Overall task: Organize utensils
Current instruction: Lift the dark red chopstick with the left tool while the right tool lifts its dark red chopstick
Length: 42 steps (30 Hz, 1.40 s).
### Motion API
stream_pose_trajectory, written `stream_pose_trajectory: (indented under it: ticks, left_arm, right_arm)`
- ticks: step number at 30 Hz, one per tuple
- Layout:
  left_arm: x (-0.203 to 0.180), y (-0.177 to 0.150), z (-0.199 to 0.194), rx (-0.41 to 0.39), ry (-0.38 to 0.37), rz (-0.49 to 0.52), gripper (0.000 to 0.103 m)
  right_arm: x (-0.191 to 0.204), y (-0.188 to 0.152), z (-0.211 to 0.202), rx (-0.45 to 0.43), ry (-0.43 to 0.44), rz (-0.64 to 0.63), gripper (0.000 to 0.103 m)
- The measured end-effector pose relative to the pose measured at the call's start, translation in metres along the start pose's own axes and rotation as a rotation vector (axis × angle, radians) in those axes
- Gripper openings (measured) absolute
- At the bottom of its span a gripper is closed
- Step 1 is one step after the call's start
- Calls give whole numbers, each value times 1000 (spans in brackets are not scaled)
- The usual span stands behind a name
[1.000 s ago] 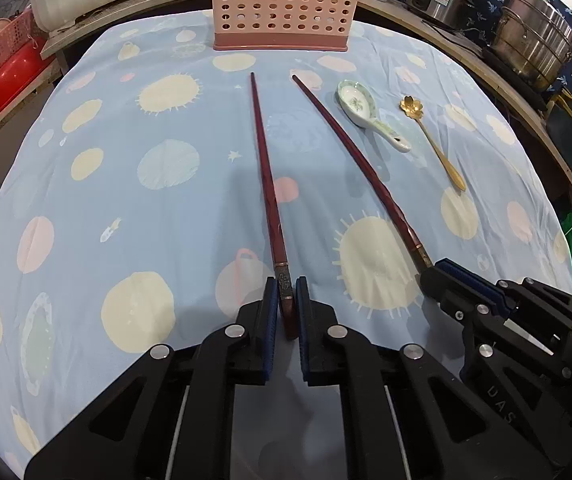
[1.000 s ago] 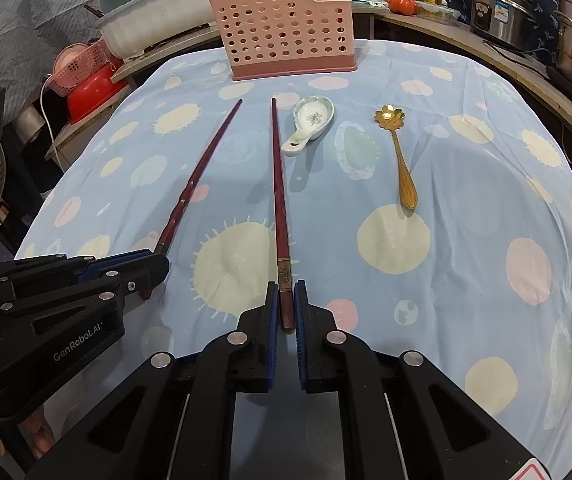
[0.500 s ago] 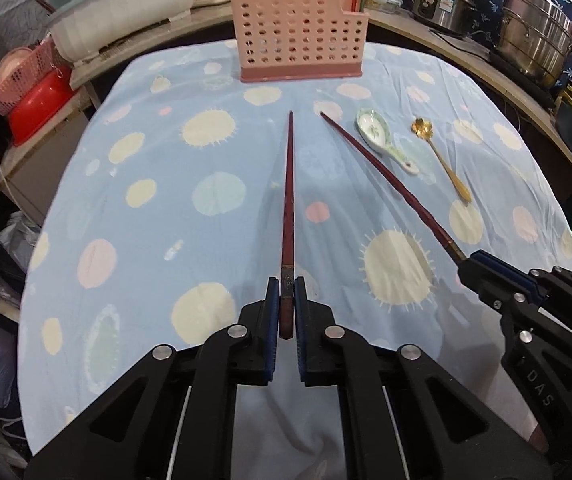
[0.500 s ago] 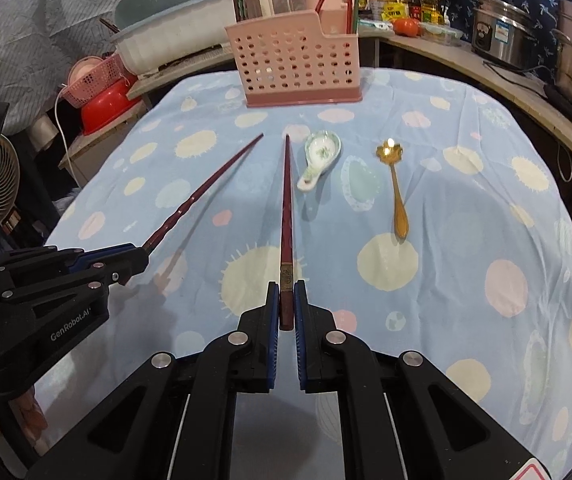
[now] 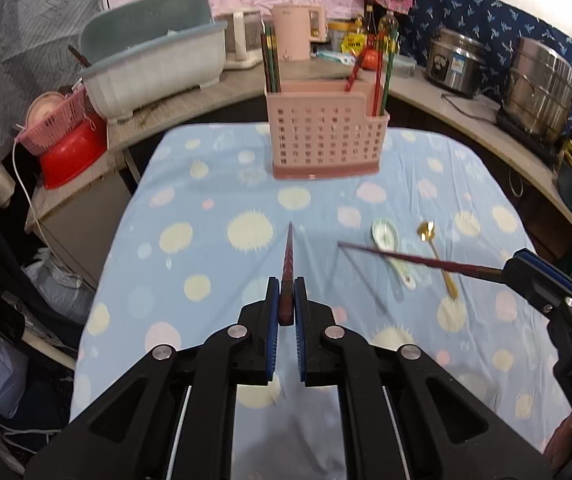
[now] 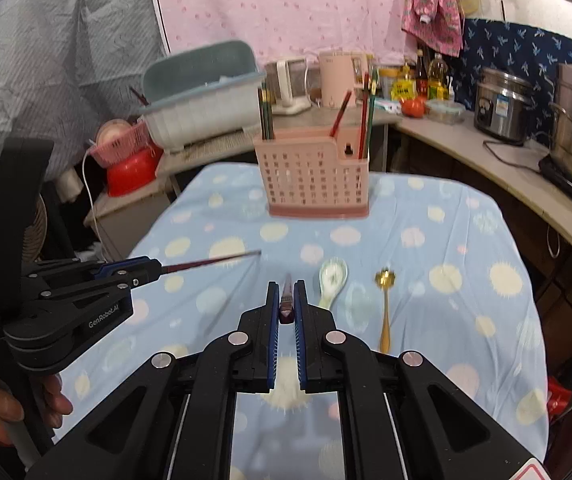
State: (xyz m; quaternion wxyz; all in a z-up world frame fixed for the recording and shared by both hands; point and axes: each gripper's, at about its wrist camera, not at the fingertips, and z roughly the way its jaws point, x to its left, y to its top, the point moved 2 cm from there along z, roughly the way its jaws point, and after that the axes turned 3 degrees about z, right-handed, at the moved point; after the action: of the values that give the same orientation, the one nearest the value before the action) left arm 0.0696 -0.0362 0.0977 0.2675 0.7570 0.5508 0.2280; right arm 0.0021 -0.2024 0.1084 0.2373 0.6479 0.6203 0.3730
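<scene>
While both chopsticks hang above the counter [image 5: 213,200], L gripper [image 5: 284,300] jaws pinch one chopstick [image 5: 288,256], R gripper [image 6: 284,300] jaws pinch the other [image 6: 286,296]. Pink holder [image 6: 314,176] at far end; ceramic spoon [image 6: 332,280] & gold spoon [image 6: 384,312] lie near right.

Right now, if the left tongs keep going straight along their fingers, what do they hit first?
Probably the pink perforated plastic utensil basket. The left tongs hold a dark red chopstick whose tip aims just below the basket, with only blue dotted tablecloth between; depth is uncertain.
</scene>
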Motion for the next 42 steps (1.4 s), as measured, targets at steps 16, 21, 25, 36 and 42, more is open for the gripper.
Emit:
stream_pose_trajectory:
  ticks: [16, 21, 25, 36, 42]
  left_arm:
    - [9, 79, -21, -131, 24, -5, 7]
    - [6, 95, -20, -145, 18, 7, 7]
    - [7, 104, -18, -156, 15, 8, 7]
    - [12, 135, -13, -162, -16, 14, 7]
    - [18, 185, -19, -222, 11, 22, 7]
  right_arm:
    - [-2, 72, -8, -119, 29, 13, 7]
    - [-3, 83, -4, -133, 30, 18, 7]
    - [-3, 88, -1, -138, 33, 21, 7]
    - [-12, 123, 8, -155, 38, 31, 7]
    - [-23, 181, 15, -205, 29, 35, 7]
